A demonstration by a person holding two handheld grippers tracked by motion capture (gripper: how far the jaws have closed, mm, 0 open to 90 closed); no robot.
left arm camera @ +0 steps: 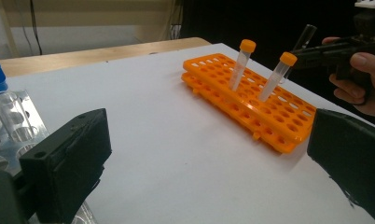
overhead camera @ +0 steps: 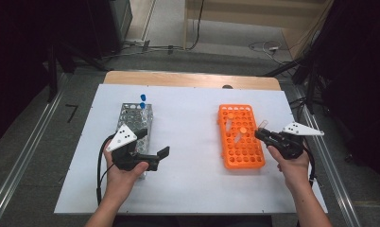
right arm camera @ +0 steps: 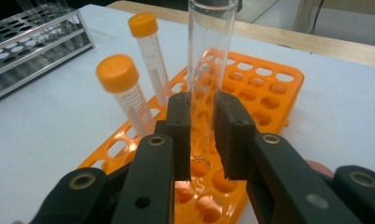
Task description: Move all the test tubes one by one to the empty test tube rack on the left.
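On the far left my metal rack [overhead camera: 137, 118] stands on the white sheet, two blue-capped tubes [overhead camera: 142, 100] rising from its far end; nothing on it can be read. My left tool [overhead camera: 152, 149] hovers just beside the rack's near end, its jaws wide apart with nothing between them, my left hand [overhead camera: 124, 172] wrapped round its body and pointing it toward the middle of the surface [overhead camera: 188, 156]. That surface is a wooden top under a white cover, ringed by grey floor, metal rails and cables along the back. Right of centre lies the orange tube rack [overhead camera: 240, 137], with two orange-capped tubes [right arm camera: 129, 91] leaning in its holes; they carry fine graduation marks too small to read. At the rack's right edge my right tool [overhead camera: 261, 132] is clamped on a clear glass test tube [right arm camera: 206, 70], uncapped, held upright between the pads above the rack's holes. My right hand [overhead camera: 292, 163] grips from the near right, the tool pointing left.
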